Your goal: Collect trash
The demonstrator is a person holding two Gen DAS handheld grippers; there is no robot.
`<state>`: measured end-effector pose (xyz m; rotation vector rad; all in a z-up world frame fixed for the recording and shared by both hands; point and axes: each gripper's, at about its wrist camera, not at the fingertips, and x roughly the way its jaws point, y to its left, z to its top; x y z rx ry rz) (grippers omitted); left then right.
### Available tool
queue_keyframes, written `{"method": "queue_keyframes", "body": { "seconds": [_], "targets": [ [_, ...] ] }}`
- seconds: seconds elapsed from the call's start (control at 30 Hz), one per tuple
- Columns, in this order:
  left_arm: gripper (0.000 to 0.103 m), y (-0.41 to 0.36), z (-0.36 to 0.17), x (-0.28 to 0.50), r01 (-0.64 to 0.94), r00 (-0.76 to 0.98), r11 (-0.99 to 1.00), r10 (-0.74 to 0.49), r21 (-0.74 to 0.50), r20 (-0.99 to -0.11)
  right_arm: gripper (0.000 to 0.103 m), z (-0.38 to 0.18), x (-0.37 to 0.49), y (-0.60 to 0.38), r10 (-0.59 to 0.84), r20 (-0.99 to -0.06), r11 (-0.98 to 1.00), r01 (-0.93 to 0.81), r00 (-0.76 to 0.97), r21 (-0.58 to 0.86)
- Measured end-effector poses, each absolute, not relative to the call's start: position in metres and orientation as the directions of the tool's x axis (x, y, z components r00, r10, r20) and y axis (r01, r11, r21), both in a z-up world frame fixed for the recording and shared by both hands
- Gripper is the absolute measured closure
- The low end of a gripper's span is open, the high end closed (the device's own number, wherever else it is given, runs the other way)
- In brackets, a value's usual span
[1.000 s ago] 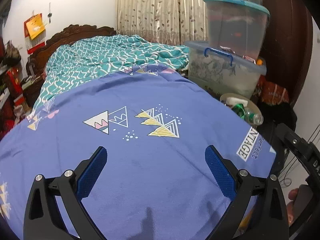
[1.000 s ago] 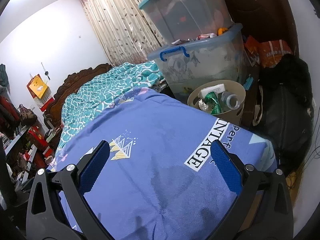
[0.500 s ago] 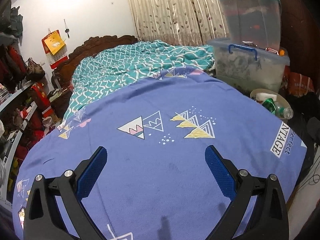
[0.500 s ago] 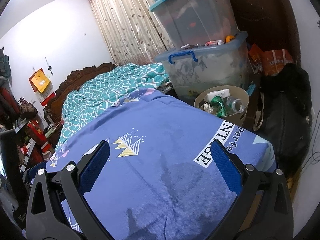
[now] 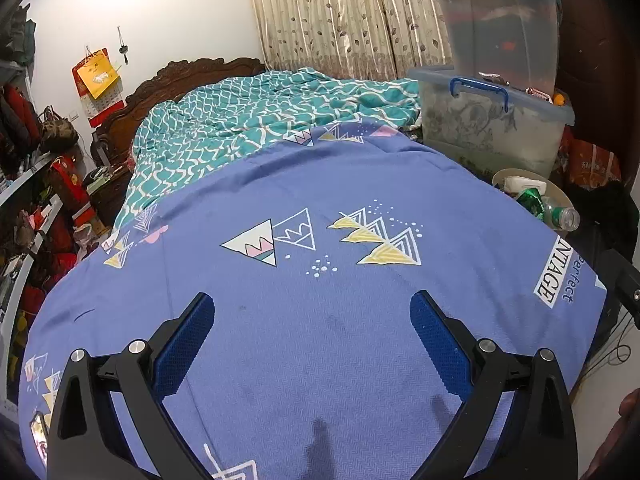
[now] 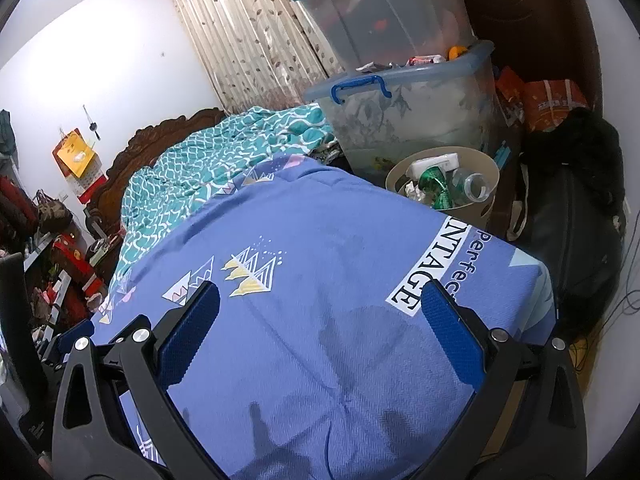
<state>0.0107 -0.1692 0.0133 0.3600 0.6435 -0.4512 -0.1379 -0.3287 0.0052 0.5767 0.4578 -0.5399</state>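
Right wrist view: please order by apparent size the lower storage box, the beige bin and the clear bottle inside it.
1. lower storage box
2. beige bin, nearer the camera yet looks smaller
3. clear bottle

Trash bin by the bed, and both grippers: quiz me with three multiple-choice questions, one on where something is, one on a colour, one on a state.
1. Where does the trash bin stand?
A. On the bed
B. On the floor beside the bed, in front of the storage boxes
C. On the shelf

2. What colour is the handle on the lower storage box?
A. Blue
B. Red
C. Yellow

3. What state is the right gripper in?
A. Shut on a bottle
B. Shut on the sheet
C. Open, holding nothing

Answers: 1 B, the bin sits past the purple sheet's edge below the boxes. 2 A, the handle is blue. 3 C, its fingers stand wide apart over bare sheet.
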Motion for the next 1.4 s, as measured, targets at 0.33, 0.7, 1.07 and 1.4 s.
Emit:
{"method": "queue_keyframes", "body": {
  "seconds": [0.33,0.7,1.07,1.4],
  "targets": [
    [0.009,-0.173,0.011,0.008,0.510,0.712,0.837,-0.282,0.198,-0.643,0.003,0.004,-0.138,-0.329,-0.347,-0.534,0.713,0.587,0.771,0.385],
    [0.009,-0.171,0.011,0.008,0.527,0.697,0.831,-0.302,0.179,-0.651,0.003,0.004,-0.142,-0.328,-0.353,-0.524,0.707,0.588,0.775,0.394],
    [0.009,-0.176,0.014,0.003,0.524,0.709,0.829,-0.299,0.194,-0.638,0.003,0.005,-0.145,-0.333,-0.356,-0.518,0.698,0.590,0.778,0.406],
    [0.009,-0.176,0.014,0.004,0.508,0.718,0.836,-0.278,0.206,-0.638,0.003,0.005,-0.146,-0.335,-0.355,-0.516,0.699,0.588,0.779,0.407]
  ]
}}
